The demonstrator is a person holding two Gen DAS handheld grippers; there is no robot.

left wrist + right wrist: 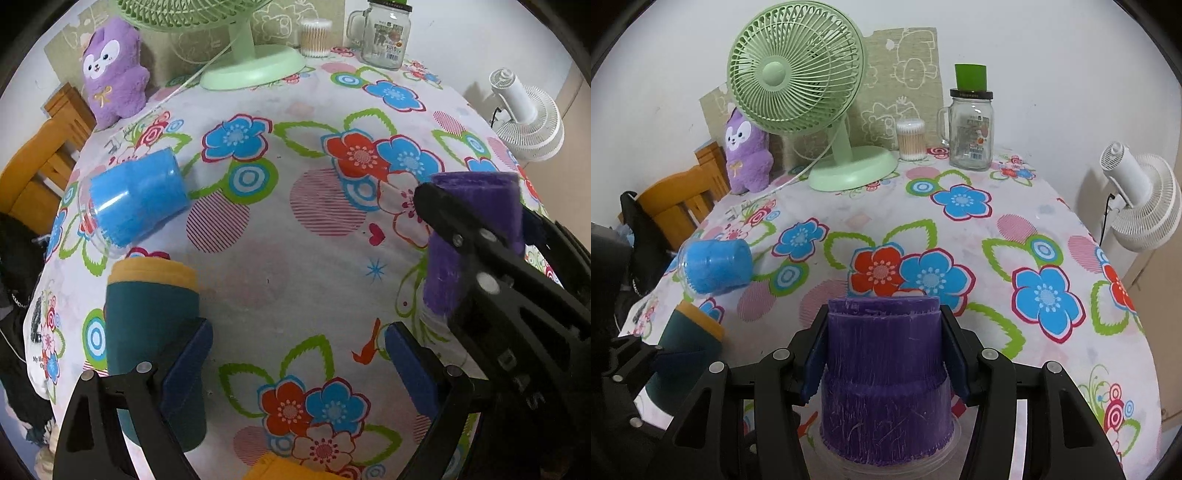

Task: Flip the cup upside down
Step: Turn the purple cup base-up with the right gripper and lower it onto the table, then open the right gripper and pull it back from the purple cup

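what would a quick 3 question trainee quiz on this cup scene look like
1. True or false: the right gripper is shut on the purple cup.
2. How does the blue cup lie? A) upright B) on its side C) stacked on the teal cup
3. Fill in: the left gripper is ____, holding nothing, with the teal cup beside its left finger.

Key: 1 true; 2 B; 3 open

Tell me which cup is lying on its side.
The blue cup, tipped over near the table's left edge. The purple cup stands rim-down in the right gripper, and the teal cup stands beside the left gripper.
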